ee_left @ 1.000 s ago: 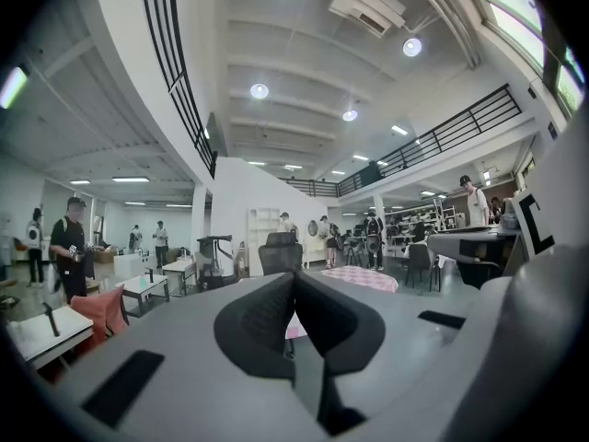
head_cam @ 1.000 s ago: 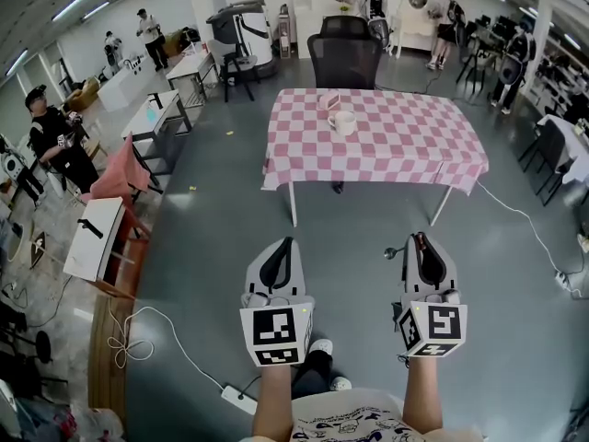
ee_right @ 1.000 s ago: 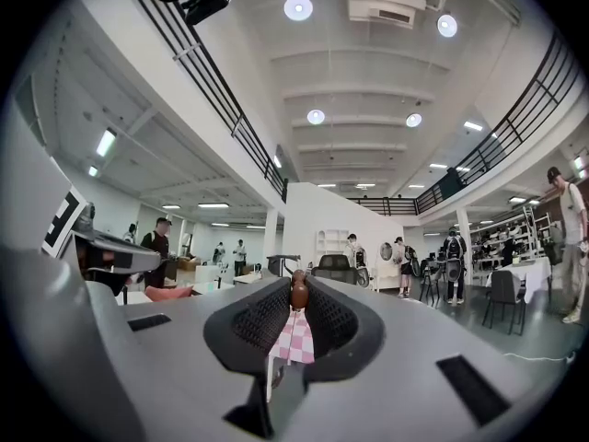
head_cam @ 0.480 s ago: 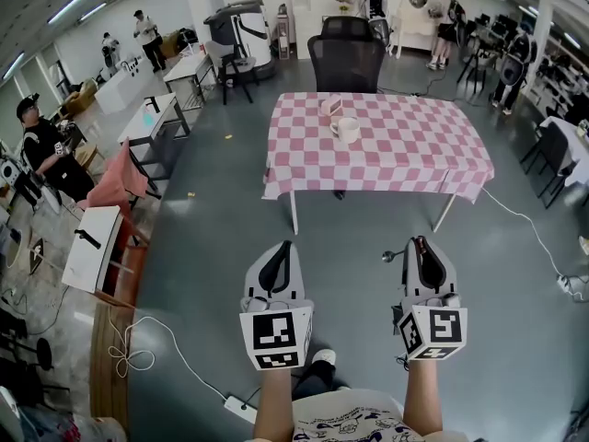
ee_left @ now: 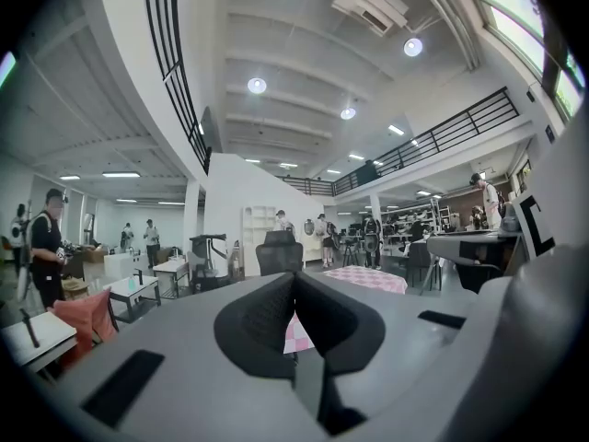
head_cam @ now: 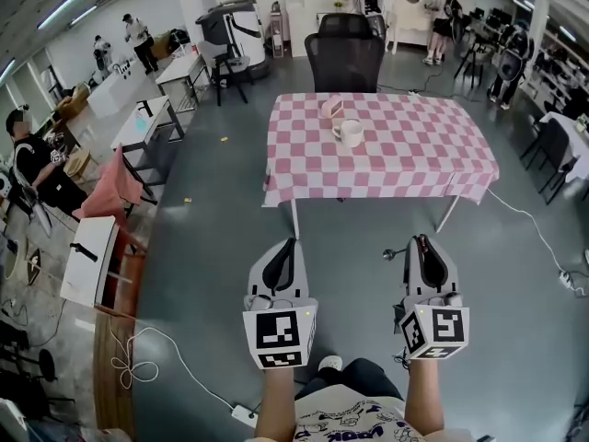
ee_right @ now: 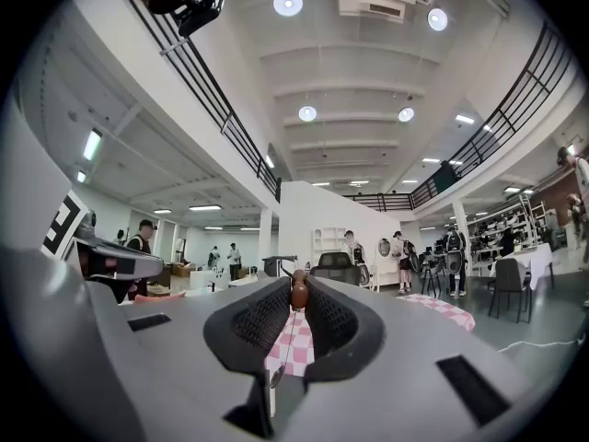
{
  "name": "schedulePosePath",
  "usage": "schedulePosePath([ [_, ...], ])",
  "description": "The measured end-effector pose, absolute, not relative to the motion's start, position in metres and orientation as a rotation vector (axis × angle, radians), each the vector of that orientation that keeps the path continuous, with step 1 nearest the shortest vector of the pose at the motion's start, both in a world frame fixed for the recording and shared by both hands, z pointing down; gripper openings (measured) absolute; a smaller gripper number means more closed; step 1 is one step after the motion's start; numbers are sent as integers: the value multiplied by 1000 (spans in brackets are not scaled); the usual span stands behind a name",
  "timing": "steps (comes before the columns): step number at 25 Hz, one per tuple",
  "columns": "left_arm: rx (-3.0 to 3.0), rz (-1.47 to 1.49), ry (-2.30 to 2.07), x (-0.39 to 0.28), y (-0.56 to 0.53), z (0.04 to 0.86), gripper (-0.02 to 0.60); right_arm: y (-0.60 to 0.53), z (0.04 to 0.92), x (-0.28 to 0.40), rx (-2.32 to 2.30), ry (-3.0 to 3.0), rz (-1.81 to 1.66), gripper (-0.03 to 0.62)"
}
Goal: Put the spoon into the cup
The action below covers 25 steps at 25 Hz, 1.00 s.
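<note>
A white cup [head_cam: 349, 133] stands on the table with the pink checked cloth [head_cam: 423, 155], well ahead of both grippers across the grey floor. My right gripper [head_cam: 421, 238] is shut on a spoon [head_cam: 394, 253]; its metal bowl sticks out to the left of the jaws. In the right gripper view the spoon's brown handle end [ee_right: 299, 289] sits pinched between the pads of the right gripper [ee_right: 299, 295]. My left gripper [head_cam: 290, 242] is held level beside it, shut and with nothing in it, as the left gripper view also shows the left gripper [ee_left: 294, 279].
A black office chair [head_cam: 344, 58] stands behind the table and a small pink box [head_cam: 331, 107] sits by the cup. A red chair [head_cam: 115, 178] and a white side table [head_cam: 89, 258] are at the left. A cable with a power strip [head_cam: 241, 414] lies near my feet.
Both grippers have been carried forward together and the table has come a little closer. The grip on the spoon is the same.
</note>
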State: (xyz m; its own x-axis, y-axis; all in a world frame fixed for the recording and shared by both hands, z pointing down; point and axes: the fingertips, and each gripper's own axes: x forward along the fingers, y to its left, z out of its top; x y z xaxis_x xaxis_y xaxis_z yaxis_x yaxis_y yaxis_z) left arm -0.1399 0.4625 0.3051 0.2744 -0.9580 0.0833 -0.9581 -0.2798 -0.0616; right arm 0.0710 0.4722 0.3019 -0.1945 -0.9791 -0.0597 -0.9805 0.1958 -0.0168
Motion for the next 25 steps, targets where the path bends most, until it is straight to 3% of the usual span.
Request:
schedulePosePath([
  [13, 2476, 191, -1868, -145, 401, 320, 14, 413, 312, 80, -2008, 2373, 12, 58],
  [25, 2453, 180, -1928, -116, 267, 313, 14, 270, 304, 109, -1949, 2406, 53, 58],
])
